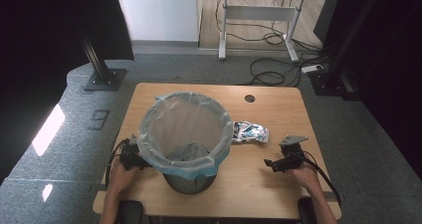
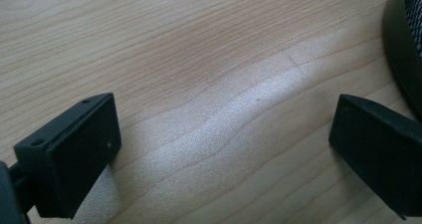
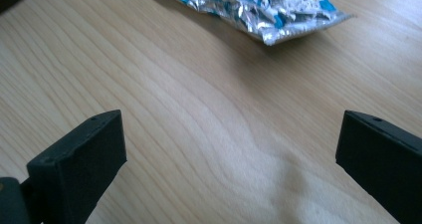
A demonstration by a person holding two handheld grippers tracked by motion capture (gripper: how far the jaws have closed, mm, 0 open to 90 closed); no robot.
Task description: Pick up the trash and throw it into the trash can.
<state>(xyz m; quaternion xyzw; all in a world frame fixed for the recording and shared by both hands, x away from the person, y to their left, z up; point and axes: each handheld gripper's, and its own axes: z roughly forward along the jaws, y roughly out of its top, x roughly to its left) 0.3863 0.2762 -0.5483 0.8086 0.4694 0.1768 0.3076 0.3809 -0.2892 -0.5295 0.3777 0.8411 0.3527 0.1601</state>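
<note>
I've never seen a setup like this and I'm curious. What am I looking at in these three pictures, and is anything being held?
A person sits at a wooden table with a hand-held two-jaw gripper in each hand. The high view looks down from above: the left gripper is beside a mesh bin lined with a plastic bag, and the right gripper is out on bare wood. A crumpled foil wrapper lies beside the bin. The other two pictures come from cameras riding on the grippers, looking along their black jaws. The right gripper faces the wrapper; the left gripper sees the bin's base. Both are open and hold nothing.
</note>
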